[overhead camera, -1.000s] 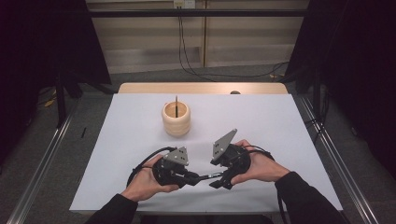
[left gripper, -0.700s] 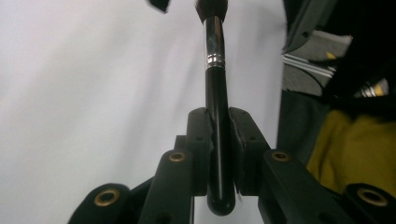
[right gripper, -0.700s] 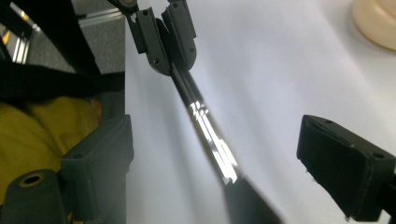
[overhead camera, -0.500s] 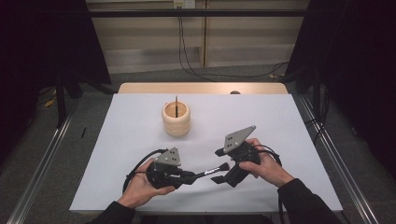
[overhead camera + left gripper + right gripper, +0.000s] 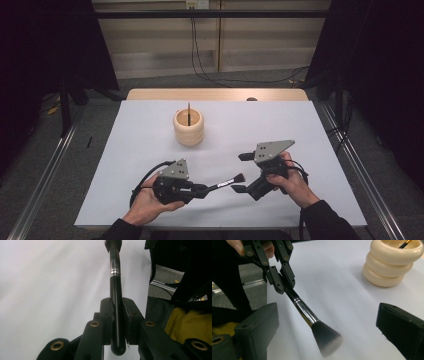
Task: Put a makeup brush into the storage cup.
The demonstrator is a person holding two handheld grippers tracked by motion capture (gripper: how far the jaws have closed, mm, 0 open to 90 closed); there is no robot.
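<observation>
A black-handled makeup brush [image 5: 227, 182] with a silver ferrule points right, level above the white table. My left gripper [image 5: 202, 189] is shut on its handle [image 5: 115, 315], with the jaws [image 5: 283, 282] clamped on either side. My right gripper [image 5: 242, 172] stands open, and its jaws have just been opening. The brush's grey bristle head [image 5: 327, 340] lies between the wide-apart right jaws, touching neither. A cream ribbed holder [image 5: 189, 127] stands upright at the table's middle, farther away. A thin dark stick [image 5: 189, 112] leans inside it.
The white sheet [image 5: 300, 130] covers the table, with a wooden strip [image 5: 215, 94] at the far edge. Metal rails [image 5: 360, 165] run along both sides. Cables [image 5: 145, 182] trail from the grippers near the front edge.
My right gripper has drawn away to the right from the left one and its jaws have spread. The brush stays in the left gripper, which has hardly moved.
</observation>
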